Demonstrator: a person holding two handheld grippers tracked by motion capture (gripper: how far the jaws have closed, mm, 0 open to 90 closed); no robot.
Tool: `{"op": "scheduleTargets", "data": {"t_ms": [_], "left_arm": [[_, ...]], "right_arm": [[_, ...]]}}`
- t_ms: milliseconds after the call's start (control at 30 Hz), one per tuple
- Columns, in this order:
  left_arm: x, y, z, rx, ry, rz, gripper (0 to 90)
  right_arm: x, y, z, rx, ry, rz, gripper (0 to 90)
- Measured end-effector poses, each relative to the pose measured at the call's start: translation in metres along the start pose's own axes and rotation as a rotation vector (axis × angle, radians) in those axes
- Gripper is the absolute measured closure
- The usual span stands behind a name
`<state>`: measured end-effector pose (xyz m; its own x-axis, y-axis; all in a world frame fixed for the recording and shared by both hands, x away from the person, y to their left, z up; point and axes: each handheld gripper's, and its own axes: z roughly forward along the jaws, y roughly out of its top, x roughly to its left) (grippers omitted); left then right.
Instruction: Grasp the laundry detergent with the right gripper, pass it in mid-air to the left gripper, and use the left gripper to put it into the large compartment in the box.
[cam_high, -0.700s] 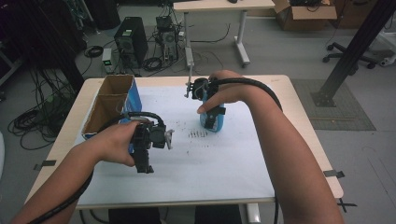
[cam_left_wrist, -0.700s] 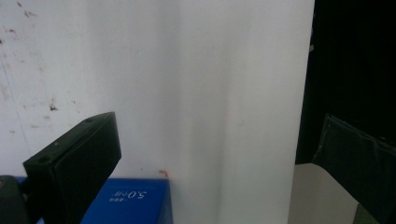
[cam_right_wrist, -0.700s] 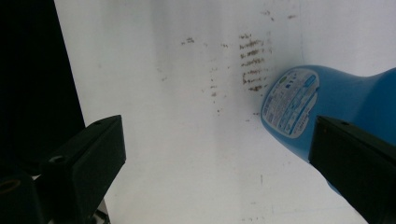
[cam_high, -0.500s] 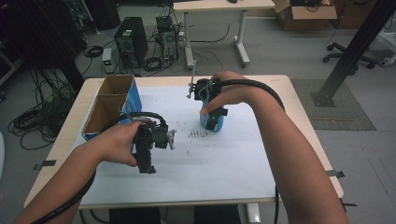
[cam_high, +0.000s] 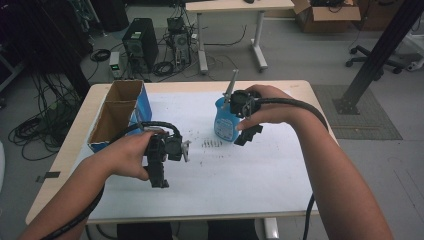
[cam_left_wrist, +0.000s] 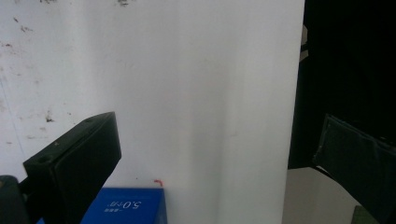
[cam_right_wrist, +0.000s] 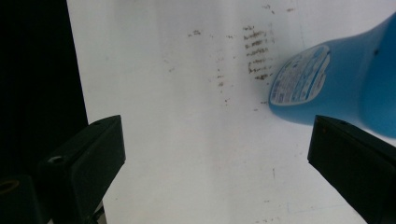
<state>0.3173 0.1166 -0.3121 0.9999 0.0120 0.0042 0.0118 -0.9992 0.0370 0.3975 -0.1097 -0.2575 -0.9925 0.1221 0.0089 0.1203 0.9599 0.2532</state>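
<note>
A light-blue bottle (cam_high: 226, 120) with a white label stands on the white sheet (cam_high: 235, 170) near the table's middle. My right gripper (cam_high: 248, 134) is just to its right, its jaws pointing down at the sheet. In the right gripper view the right gripper (cam_right_wrist: 217, 135) is open and holds nothing; the bottle (cam_right_wrist: 336, 84) lies beyond the right-hand jaw, outside the gap. My left gripper (cam_high: 159, 176) hovers over the sheet's left half, pointing toward the near edge. In the left gripper view the left gripper (cam_left_wrist: 219, 128) is open over bare sheet.
An open cardboard box (cam_high: 116, 112) with a blue side stands at the table's left. Dark smudges (cam_high: 212, 143) mark the sheet between the grippers. A blue printed surface (cam_left_wrist: 126, 205) lies at the bottom of the left gripper view. The table's near edge (cam_left_wrist: 294, 93) is close.
My right hand has shifted right, from over the bottle to beside it, so the bottle now stands uncovered. The left hand has hardly moved.
</note>
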Motion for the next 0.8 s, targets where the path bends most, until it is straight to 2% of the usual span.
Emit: {"op": "scheduleTargets", "data": {"t_ms": [67,267,367,800], "left_arm": [[0.000,0.000,-0.001,-0.002,0.003,0.000,0.3],[0.000,-0.002,-0.002,0.000,0.004,0.000,0.3],[0.001,-0.003,-0.001,0.002,-0.001,-0.004,0.3],[0.001,-0.006,-0.002,0.006,0.000,-0.008,0.3]], "right_arm": [[0.001,-0.006,0.001,0.004,-0.006,0.004,3.9],[-0.001,-0.026,0.008,-0.038,-0.012,0.049,3.9],[-0.004,-0.035,0.014,-0.064,-0.012,0.069,3.8],[-0.016,-0.065,0.031,-0.113,-0.006,0.149,4.0]]}}
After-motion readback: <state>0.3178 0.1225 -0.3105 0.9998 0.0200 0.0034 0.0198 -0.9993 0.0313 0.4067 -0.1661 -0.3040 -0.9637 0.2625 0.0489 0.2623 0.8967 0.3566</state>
